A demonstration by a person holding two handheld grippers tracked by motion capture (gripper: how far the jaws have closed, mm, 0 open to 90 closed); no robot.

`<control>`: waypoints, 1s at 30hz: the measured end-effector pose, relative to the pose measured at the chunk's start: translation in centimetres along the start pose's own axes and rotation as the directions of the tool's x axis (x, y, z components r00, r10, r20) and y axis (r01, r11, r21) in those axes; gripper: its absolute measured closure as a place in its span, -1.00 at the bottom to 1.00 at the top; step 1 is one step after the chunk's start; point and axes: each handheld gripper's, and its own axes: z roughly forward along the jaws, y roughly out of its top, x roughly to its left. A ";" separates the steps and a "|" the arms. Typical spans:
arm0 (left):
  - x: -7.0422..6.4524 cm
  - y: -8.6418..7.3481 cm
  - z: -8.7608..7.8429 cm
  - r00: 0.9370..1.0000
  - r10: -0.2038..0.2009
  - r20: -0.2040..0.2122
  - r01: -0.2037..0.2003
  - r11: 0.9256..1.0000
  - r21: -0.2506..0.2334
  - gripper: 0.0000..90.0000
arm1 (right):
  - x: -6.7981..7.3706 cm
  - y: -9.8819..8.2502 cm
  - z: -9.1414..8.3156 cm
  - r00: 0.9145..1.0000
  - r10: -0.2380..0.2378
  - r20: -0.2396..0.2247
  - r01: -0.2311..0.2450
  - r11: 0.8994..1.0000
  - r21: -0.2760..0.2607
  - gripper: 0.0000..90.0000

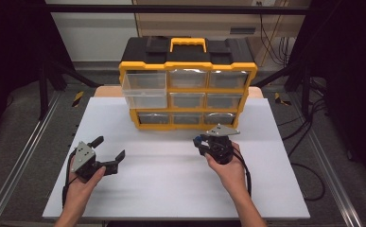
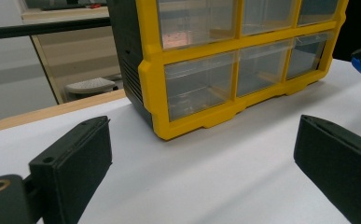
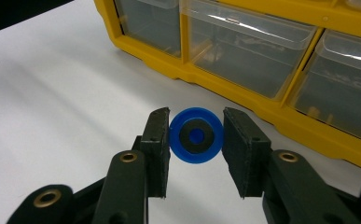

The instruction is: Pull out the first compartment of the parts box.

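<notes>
No writing or brand is readable anywhere. At lower centre of the right gripper view, the right gripper (image 3: 196,135) pinches a blue disc (image 3: 196,135) between its jaws, just before the yellow drawer cabinet (image 1: 187,66). The left gripper (image 1: 108,149), lower left, has its jaws spread wide over the white tabletop (image 1: 171,179). Dark framing surrounds the table.
</notes>
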 end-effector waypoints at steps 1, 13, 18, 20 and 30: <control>0.0 0.0 0.0 1.000 -0.003 -0.002 0.003 1.000 -0.002 -0.91 | -0.1 0.0 0.0 1.000 -0.013 0.000 0.013 1.000 -0.005 0.40; 0.1 0.0 -0.1 1.000 -0.007 0.006 0.007 1.000 -0.011 -0.91 | 0.2 0.1 -0.1 1.000 -0.021 0.001 0.021 1.000 -0.009 0.40; 0.2 0.0 0.0 1.000 -0.013 0.005 0.013 1.000 -0.011 -0.91 | 0.6 0.3 0.1 0.999 -0.034 -0.002 0.034 0.999 -0.010 0.40; 0.2 0.0 0.0 1.000 -0.011 0.000 0.011 1.000 -0.007 -0.91 | 0.6 0.3 0.1 0.999 -0.039 -0.002 0.039 0.999 -0.015 0.40; 0.5 0.2 -0.1 0.999 -0.031 -0.008 0.031 0.999 -0.027 -0.91 | 1.0 0.4 -0.4 1.000 -0.030 -0.010 0.030 0.999 -0.029 0.40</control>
